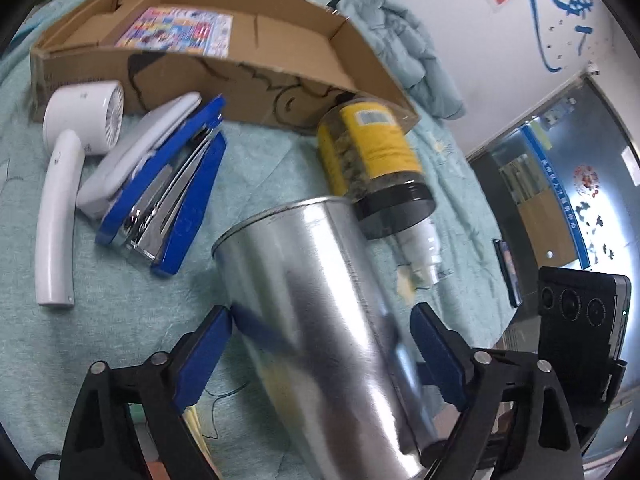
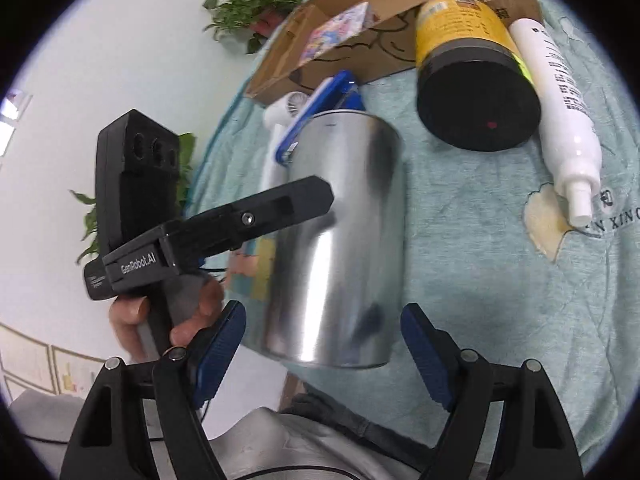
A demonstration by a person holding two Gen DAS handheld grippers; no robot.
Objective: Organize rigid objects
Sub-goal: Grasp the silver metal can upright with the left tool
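The left gripper (image 1: 322,344) clamps a shiny metal can (image 1: 316,320) between its 2 blue pads, holding it tilted above the teal cloth (image 1: 120,340); its inside cannot be seen. The right gripper (image 2: 324,350) hangs open just below the can, touching nothing. Behind, the open cardboard box (image 1: 280,56) holds only a colourful booklet (image 1: 176,32), while a jar (image 1: 372,156) with a black lid, packed with dark greenish contents, lies on its side against the box beside a white bottle (image 2: 560,120), near a blue stapler (image 1: 168,196) and white hair dryer (image 1: 68,168).
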